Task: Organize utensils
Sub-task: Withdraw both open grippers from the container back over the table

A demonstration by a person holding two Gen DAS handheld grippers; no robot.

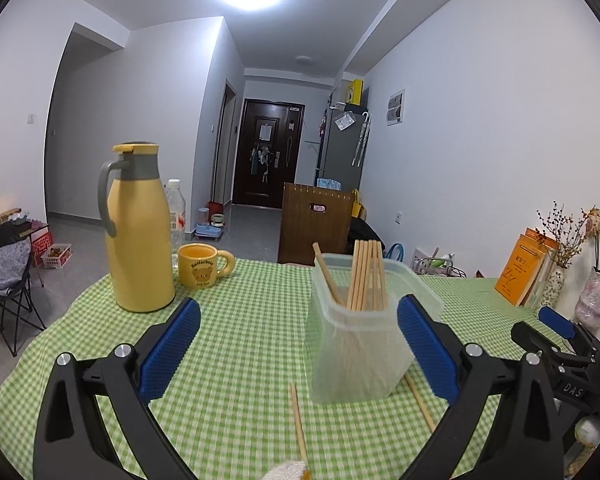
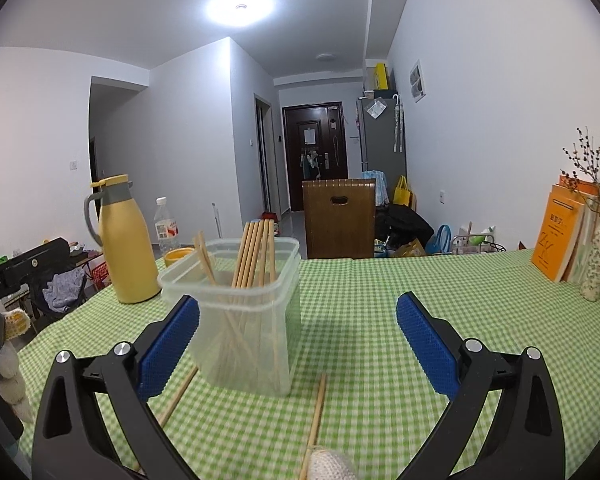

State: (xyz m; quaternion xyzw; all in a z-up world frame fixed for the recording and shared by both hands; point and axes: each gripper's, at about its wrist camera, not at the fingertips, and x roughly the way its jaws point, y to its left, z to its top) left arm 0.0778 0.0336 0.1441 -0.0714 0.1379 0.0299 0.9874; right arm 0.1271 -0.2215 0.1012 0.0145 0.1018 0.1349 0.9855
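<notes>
A clear plastic tub [image 1: 360,344] [image 2: 244,320] stands on the green checked tablecloth and holds several wooden chopsticks [image 1: 366,274] [image 2: 256,252] upright. Two loose chopsticks lie on the cloth before it: one [image 1: 299,424] [image 2: 176,398] on the left, one [image 1: 420,402] [image 2: 315,420] on the right. My left gripper [image 1: 298,332] is open and empty, the tub just ahead between its fingers. My right gripper [image 2: 298,332] is open and empty, to the right of the tub; it also shows in the left wrist view [image 1: 556,328].
A yellow thermos jug [image 1: 138,228] [image 2: 122,240], a yellow bear mug [image 1: 202,266] and a water bottle [image 1: 176,212] stand at the back left. Orange books [image 2: 558,236] and vases [image 2: 596,260] line the right wall. A wooden chair back [image 1: 314,224] stands behind the table.
</notes>
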